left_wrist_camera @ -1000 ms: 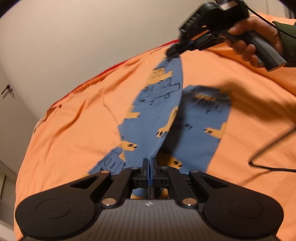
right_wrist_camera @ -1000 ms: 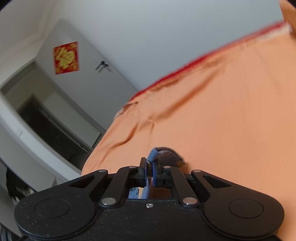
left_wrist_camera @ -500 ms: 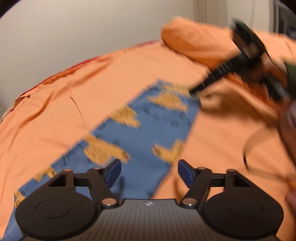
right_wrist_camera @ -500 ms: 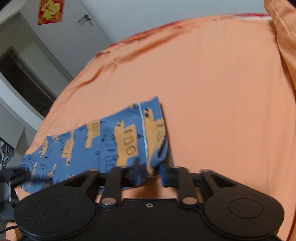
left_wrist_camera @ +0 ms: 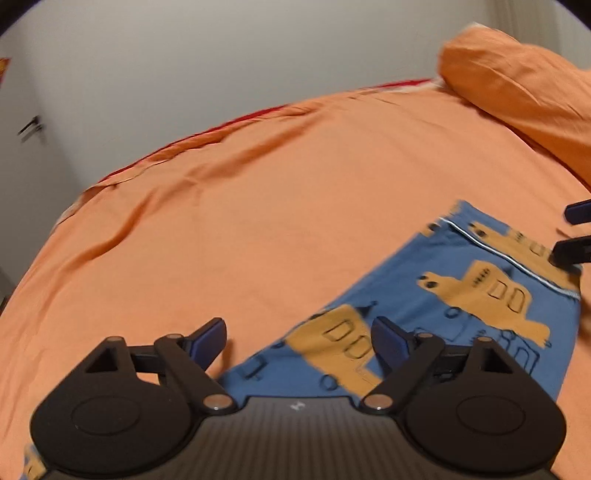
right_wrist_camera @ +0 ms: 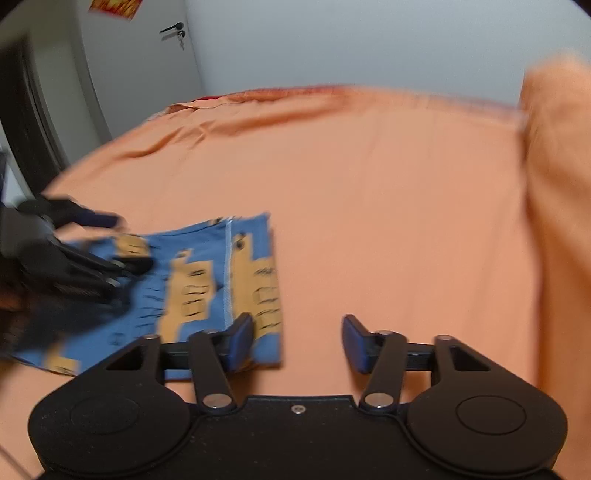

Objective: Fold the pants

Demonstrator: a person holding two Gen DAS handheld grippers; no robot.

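Observation:
The blue pants with yellow digger prints lie flat on the orange bed sheet; in the right wrist view the pants lie at the lower left. My left gripper is open and empty, just above the pants' left edge. My right gripper is open and empty, its left finger over the pants' right end. The right gripper's tips show at the right edge of the left wrist view. The left gripper shows blurred over the pants in the right wrist view.
An orange pillow lies at the far right of the bed, also seen in the right wrist view. A white wall runs behind the bed. A door with a handle stands at the far left.
Both grippers were shut on the pants and held them up a second ago. Both have opened and let go; the pants now lie flat on the sheet.

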